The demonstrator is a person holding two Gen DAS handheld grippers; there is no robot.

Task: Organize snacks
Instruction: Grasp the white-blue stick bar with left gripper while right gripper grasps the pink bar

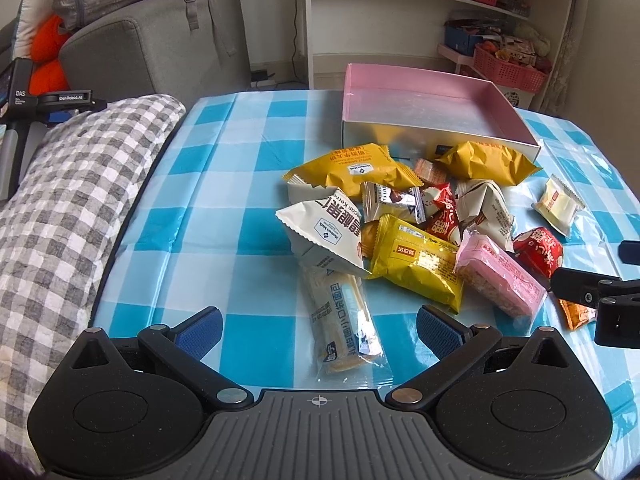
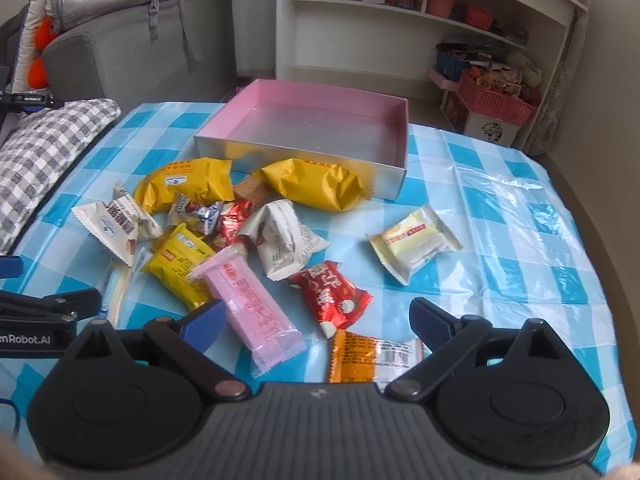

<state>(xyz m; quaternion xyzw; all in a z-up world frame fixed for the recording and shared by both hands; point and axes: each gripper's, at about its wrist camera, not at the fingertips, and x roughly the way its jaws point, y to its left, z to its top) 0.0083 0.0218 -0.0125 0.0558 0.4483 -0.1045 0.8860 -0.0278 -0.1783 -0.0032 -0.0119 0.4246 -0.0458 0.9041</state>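
A pile of wrapped snacks lies on the blue checked tablecloth in front of an empty pink box (image 1: 432, 100) (image 2: 316, 120). My left gripper (image 1: 318, 330) is open, with a long clear bread packet (image 1: 344, 328) between its fingers. My right gripper (image 2: 316, 322) is open above a pink bar (image 2: 252, 308), a red packet (image 2: 330, 294) and an orange packet (image 2: 360, 358). The pile holds two yellow packets (image 2: 316, 186), white packets (image 1: 324, 232) and small sweets. A pale yellow packet (image 2: 414, 242) lies apart on the right.
A grey checked cushion (image 1: 68, 208) lies along the table's left edge. A grey sofa with a bag (image 1: 152, 40) stands behind it. White shelves (image 2: 420, 12) and pink baskets (image 2: 496, 104) stand beyond the table. The right gripper's side (image 1: 600, 300) shows in the left wrist view.
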